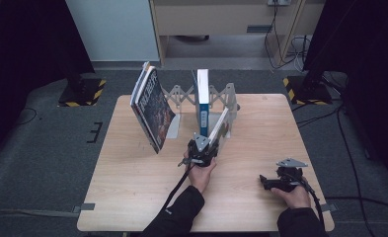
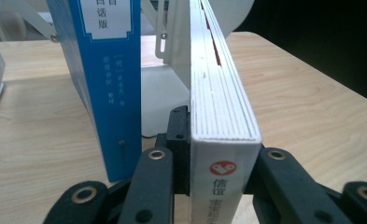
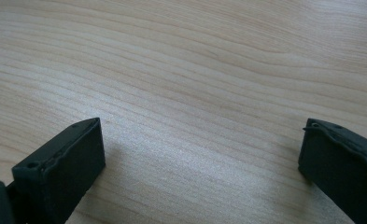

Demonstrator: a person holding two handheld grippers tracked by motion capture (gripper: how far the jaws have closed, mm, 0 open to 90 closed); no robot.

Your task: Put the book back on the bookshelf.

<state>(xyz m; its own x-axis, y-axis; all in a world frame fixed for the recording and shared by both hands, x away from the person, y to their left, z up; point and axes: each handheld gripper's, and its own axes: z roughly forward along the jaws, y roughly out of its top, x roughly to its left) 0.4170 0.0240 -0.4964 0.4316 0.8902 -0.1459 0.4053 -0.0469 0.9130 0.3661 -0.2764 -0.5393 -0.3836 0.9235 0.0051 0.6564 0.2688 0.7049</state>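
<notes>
A thick white book [image 1: 220, 126] with a red logo on its spine [image 2: 223, 116] leans to the right at the front of the white folding book rack [image 1: 181, 94]. My left gripper [image 1: 205, 143] is shut on its lower spine, one jaw on each cover [image 2: 221, 140]. A blue book [image 1: 202, 96] stands upright just left of it [image 2: 109, 79]. A dark-covered book [image 1: 152, 106] leans at the rack's left end. My right gripper [image 1: 268, 181] rests low over the wooden table [image 3: 195, 70] at the front right, its jaws wide open [image 3: 202, 149] with bare wood between them.
The rack's white end plate [image 2: 172, 42] stands behind the white book. Black stands with yellow-striped bases [image 1: 83, 91] sit on the floor beyond both far corners of the table. Cables run across the floor at the right.
</notes>
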